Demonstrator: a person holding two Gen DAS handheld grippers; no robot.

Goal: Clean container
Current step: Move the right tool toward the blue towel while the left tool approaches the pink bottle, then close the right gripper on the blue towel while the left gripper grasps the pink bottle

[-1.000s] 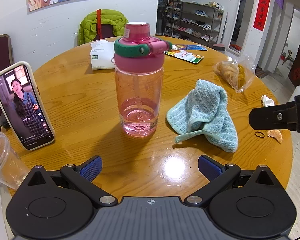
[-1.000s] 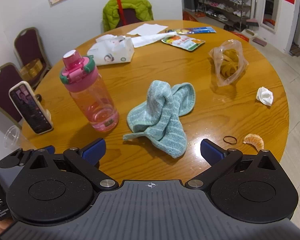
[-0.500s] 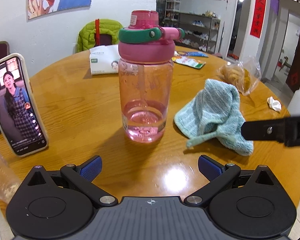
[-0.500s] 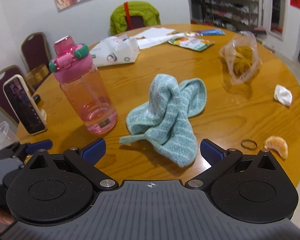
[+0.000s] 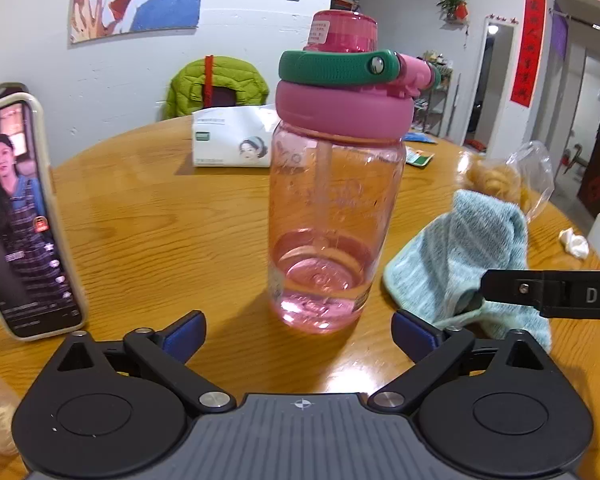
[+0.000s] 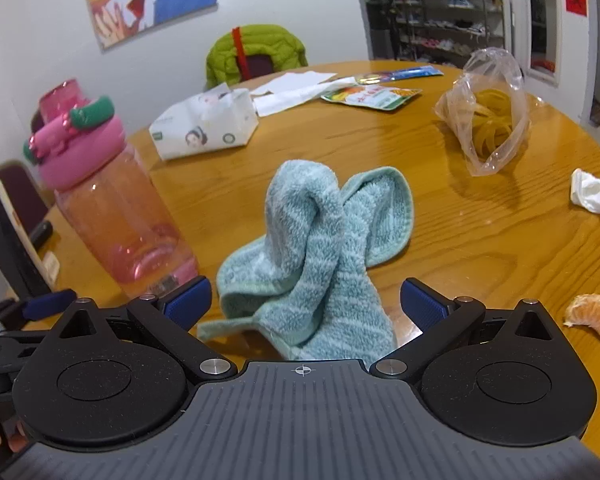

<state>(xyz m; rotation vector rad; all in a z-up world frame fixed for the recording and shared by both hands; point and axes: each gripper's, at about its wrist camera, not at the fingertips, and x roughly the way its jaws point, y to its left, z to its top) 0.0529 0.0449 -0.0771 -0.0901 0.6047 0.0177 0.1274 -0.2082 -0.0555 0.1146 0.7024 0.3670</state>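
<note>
**Obs 1:** On the round tabletop [image 6: 480,240], largest first: pink bottle [image 5: 332,208] upright, lid on, a little liquid in the bottom. Sits just ahead of the left tool [image 5: 298,330], centred between its spread fingers. Nothing held.

**Obs 2:** Handling?

**Obs 1:** Stiff clear plastic, probably light since nearly empty; smooth wall, likely slippery. Tall, so a high grip could tip it. I'd take the straight body below the pink collar, not the green handle [image 5: 336,70].

**Obs 2:** Next down?

**Obs 1:** Teal towel [image 6: 316,248], crumpled, soft, beside the bottle, apart from it. Right tool [image 6: 304,306] wide open over its near edge, not gripping. Pinch a raised fold; flat parts may slip out.
</note>
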